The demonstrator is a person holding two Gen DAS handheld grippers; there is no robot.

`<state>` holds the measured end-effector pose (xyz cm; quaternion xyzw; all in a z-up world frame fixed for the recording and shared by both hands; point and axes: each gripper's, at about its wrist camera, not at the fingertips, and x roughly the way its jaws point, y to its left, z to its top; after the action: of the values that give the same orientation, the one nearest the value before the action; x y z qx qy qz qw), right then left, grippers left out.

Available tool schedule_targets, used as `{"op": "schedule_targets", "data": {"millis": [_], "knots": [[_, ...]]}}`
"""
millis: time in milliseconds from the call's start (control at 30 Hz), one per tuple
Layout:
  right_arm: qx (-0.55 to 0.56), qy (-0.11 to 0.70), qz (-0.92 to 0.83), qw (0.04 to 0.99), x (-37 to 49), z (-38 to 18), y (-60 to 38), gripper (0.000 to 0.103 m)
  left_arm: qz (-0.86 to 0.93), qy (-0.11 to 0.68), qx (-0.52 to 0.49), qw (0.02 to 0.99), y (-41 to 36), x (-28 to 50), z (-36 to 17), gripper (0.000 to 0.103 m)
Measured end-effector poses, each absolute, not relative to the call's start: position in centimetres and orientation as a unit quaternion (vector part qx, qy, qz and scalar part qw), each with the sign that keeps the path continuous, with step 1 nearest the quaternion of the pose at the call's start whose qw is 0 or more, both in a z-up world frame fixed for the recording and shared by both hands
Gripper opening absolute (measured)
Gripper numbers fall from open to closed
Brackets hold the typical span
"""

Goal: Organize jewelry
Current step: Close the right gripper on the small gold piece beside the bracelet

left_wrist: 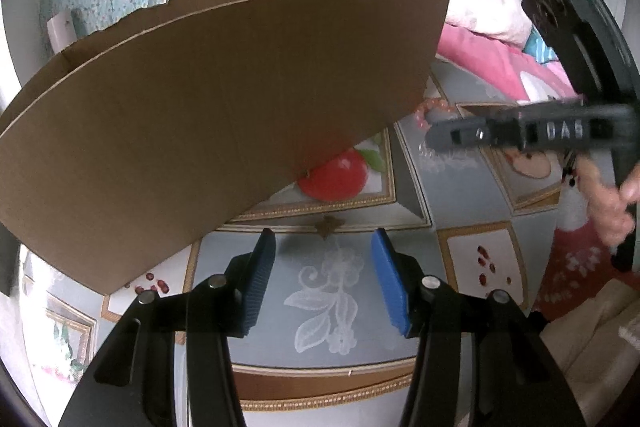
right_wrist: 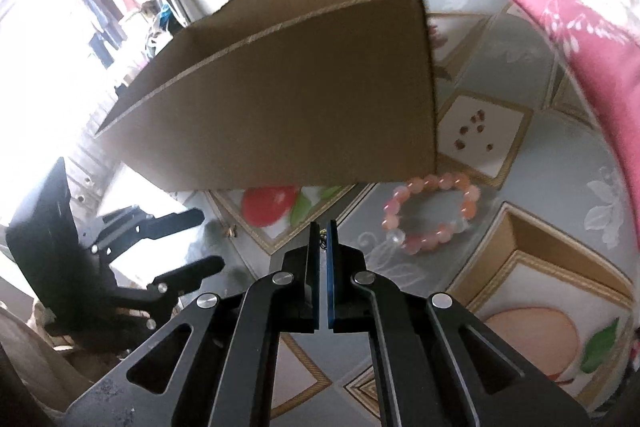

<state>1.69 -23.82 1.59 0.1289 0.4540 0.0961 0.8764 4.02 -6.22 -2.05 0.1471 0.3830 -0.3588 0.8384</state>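
1. the pink and orange round-bead bracelet (right_wrist: pixel 432 213) lies on the patterned tabletop (right_wrist: pixel 520 75), just beside the brown cardboard box (right_wrist: pixel 288 99); 1 bracelet, 1 box.
2. it looks light, floppy and smooth; better to pinch across the bead string.
3. the right tool (right_wrist: pixel 323 227) is closed on something small and dark, maybe a chain; the left tool (left_wrist: pixel 323 251) is open and empty.

The left gripper (left_wrist: pixel 323 281) points downward with its blue pads (left_wrist: pixel 386 281) standing well apart and nothing between them. To its right, the right gripper (right_wrist: pixel 323 233) has its jaws pressed together on a small dark thing at the tips, too small to identify. A hand (left_wrist: pixel 612 201) grips the right gripper's handle.
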Motion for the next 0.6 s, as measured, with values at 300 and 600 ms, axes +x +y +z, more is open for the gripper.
{"op": "schedule_targets", "data": {"millis": [300, 600], "knots": [[0.120, 0.457, 0.108, 0.875, 1.9, 1.0, -22.9, 0.001, -0.353, 0.393, 0.154, 0.835, -7.4, 4.7, -2.1, 0.035], [0.126, 0.460, 0.111, 0.872, 2.2, 0.7, -23.6, 0.001, -0.353, 0.400, 0.153, 0.832, -8.2, 5.2, -2.0, 0.033]]}}
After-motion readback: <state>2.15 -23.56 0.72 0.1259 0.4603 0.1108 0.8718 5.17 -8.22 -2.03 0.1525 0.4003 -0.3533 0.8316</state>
